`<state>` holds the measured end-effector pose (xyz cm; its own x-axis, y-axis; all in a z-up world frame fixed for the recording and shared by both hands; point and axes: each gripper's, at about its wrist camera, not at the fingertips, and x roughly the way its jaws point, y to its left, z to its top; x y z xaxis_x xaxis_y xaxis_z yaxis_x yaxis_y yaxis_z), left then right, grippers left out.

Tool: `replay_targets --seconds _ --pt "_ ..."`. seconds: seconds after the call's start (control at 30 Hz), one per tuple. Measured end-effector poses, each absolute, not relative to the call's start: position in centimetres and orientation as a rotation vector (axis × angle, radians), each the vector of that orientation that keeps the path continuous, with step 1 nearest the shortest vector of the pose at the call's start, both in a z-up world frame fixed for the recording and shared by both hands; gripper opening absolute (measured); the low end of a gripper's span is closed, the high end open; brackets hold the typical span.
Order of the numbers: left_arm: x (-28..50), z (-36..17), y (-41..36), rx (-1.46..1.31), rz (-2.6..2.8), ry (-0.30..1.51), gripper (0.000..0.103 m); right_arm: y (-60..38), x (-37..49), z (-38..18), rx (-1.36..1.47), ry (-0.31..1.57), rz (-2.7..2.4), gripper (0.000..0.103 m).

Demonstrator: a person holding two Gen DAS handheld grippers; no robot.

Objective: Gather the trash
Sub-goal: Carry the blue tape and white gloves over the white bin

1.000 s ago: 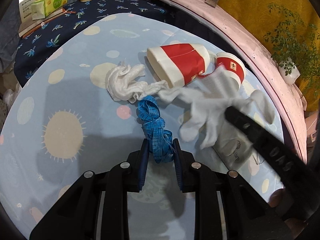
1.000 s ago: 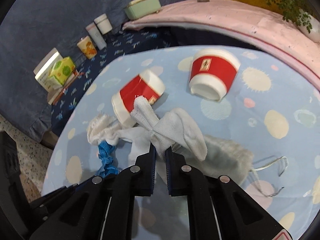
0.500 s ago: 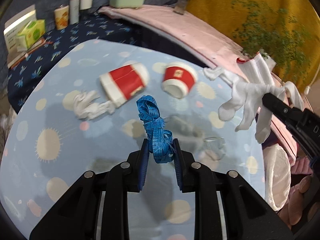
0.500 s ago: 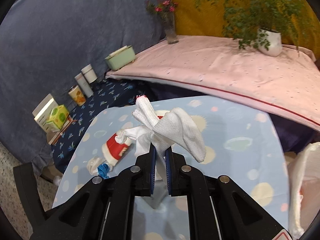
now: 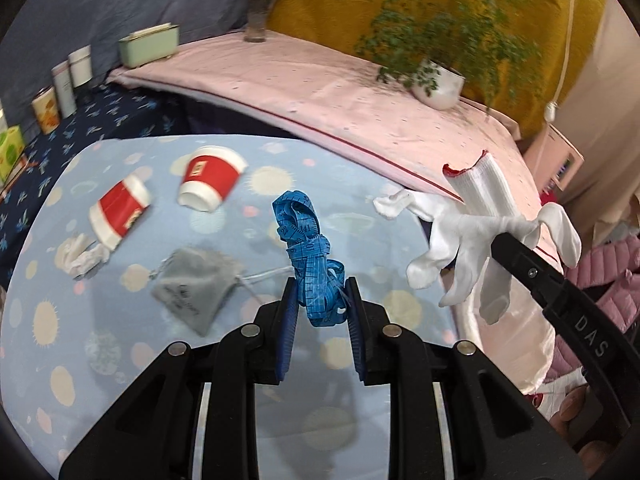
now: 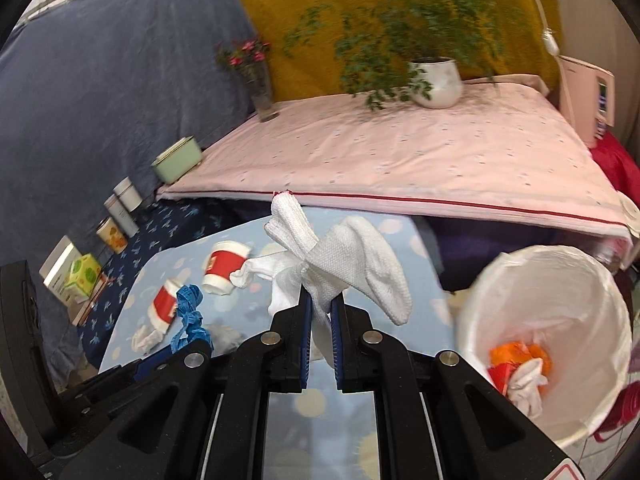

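Jaws: left gripper clamped on bunched blue tape measure, right gripper clamped on white glove. Both loads held in air above blue table. Glove fingers dangle past table's right edge. White-lined bin just right of table, below glove; orange and white scraps inside. On table, left of tape measure: grey pouch, two tipped red cups, crumpled tissue near left edge.
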<state>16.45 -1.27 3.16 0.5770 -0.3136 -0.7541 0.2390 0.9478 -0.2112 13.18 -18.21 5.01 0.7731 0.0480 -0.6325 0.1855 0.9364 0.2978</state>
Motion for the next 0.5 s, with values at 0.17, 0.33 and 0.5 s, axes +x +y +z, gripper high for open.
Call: replay_targets --seconds 0.17,0.33,0.5 --pt "15.5 3.5 -5.6 -0.035 -0.391 0.894 0.023 -22.0 10.8 4.5 0.394 0.676 -0.144 0.009" --pt "14.5 3.7 -10.0 0.021 -0.457 0.888 0.023 -25.7 8.7 3.8 0.434 0.667 -0.207 0.009" --pt "13.8 3.6 -13.9 0.066 -0.518 0.891 0.023 -28.8 6.8 3.0 0.469 0.662 -0.261 0.009"
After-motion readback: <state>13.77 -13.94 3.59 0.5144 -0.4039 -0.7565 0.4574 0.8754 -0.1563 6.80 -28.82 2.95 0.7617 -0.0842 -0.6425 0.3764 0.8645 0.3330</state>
